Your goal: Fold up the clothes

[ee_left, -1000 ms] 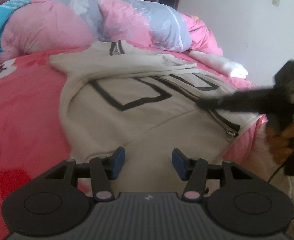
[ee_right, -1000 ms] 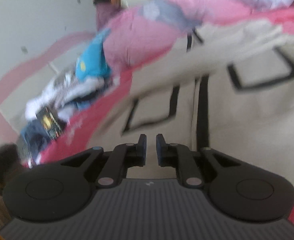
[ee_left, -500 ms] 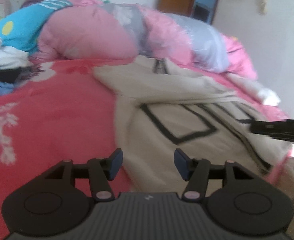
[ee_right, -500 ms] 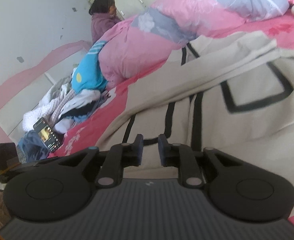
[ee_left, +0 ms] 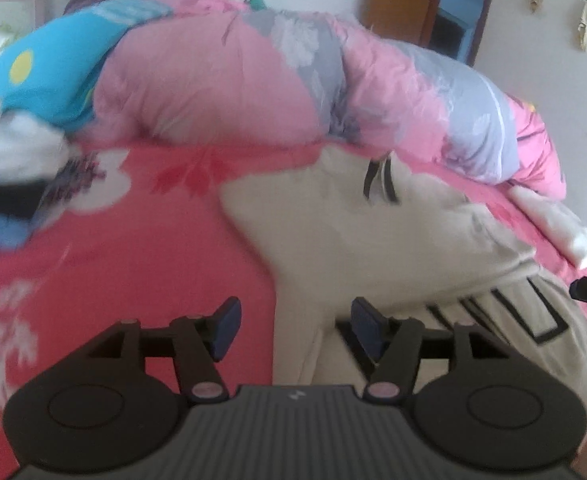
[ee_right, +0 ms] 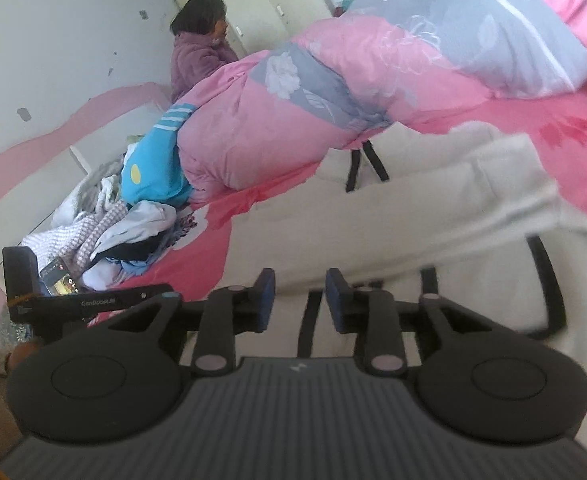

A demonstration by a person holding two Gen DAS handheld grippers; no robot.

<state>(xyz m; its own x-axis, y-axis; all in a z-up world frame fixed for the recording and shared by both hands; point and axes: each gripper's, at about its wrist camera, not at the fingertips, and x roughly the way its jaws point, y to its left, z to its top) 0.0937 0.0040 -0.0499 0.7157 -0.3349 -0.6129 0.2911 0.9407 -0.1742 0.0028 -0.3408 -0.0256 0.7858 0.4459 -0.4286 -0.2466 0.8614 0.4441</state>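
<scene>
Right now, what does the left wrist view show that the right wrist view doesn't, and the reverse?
Left wrist only: a wooden door, a folded white cloth at the bed's far edge, and the left gripper, jaws opening, nothing between them.

Right wrist only: a person in a purple top, a phone with its screen lit, and the right gripper, jaws opening, nothing between them.

Both: the beige jacket on the pink sheet, the rolled quilt and the clothes pile.
</scene>
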